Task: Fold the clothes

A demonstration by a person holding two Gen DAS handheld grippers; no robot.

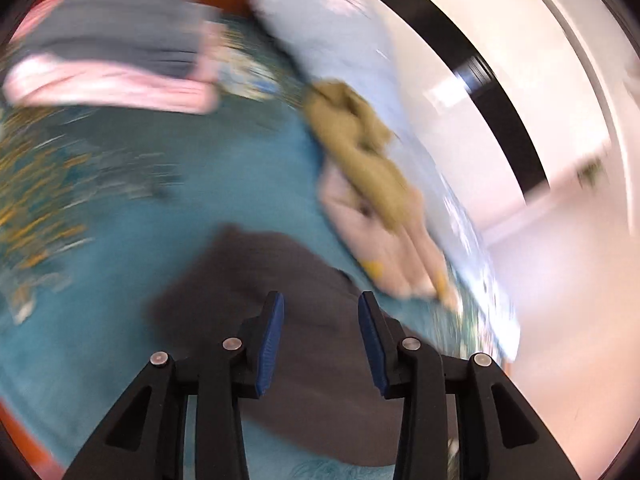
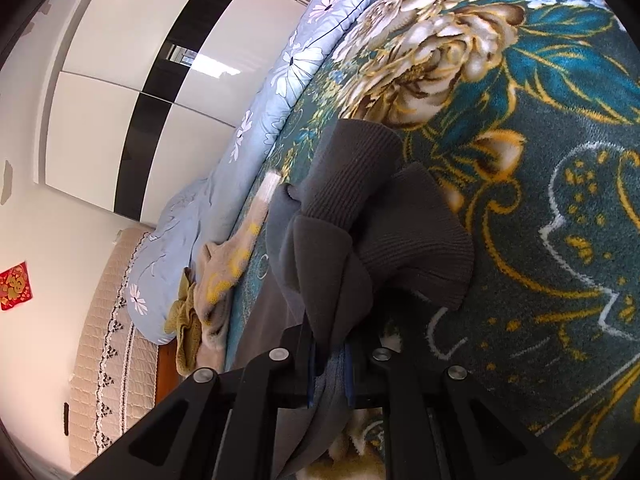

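Over bed, right tool [image 2: 330, 364] tilted (gripping sweater [image 2: 360, 216])

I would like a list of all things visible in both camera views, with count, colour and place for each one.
dark grey garment: one, dark grey, on the blanket, bunched at the right gripper
floral blanket: one, teal with gold flowers, covers the bed
quilt: one, light blue with white flowers, along the bed edge
olive cloth: one, olive, beside the quilt
folded pile: one, grey and pink, far side
wardrobe: one, white and black
left gripper: open, empty
right gripper: shut on garment
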